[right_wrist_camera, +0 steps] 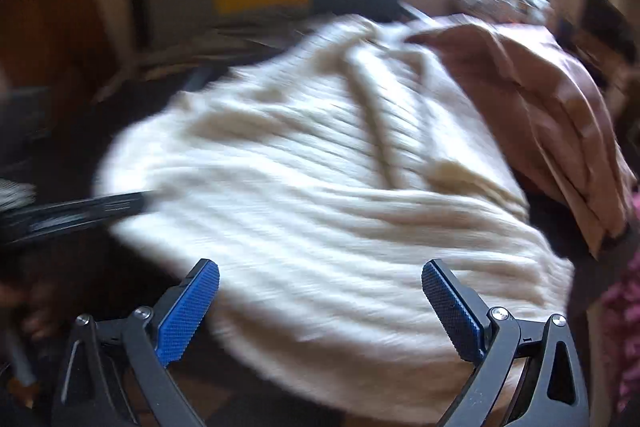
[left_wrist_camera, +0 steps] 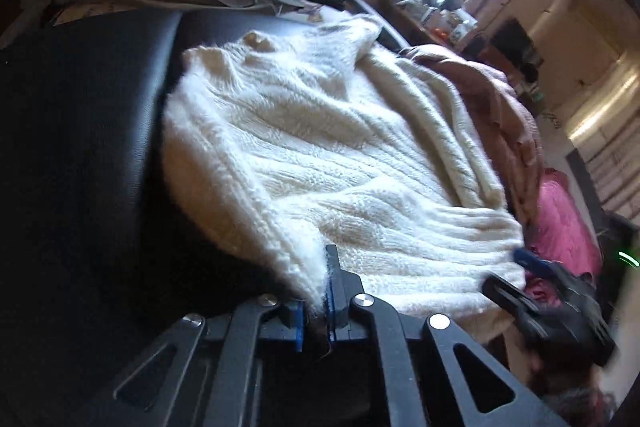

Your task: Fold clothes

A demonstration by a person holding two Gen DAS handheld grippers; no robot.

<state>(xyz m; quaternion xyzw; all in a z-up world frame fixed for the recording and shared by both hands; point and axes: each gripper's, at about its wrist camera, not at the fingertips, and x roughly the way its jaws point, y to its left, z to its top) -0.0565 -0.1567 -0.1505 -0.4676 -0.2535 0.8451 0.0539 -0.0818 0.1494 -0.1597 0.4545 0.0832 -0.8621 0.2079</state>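
Nearest me, my left gripper (left_wrist_camera: 318, 301) was clamped on the cream sweater (left_wrist_camera: 320, 155)'s edge; my right gripper (right_wrist_camera: 320, 311) hung agape over its near hem. The knit sprawled across the dark seat (left_wrist_camera: 80, 147), touching the pink garment (left_wrist_camera: 500, 99) beyond. I feared snagging that neighbour.

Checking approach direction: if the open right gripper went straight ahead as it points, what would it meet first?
Most likely the cream knit sweater: the right gripper stands open with it directly ahead. Blur leaves depth unclear.

Pink blanket (left_wrist_camera: 508, 115) crowding sweater (left_wrist_camera: 320, 155) — black cushion (left_wrist_camera: 80, 147) bare
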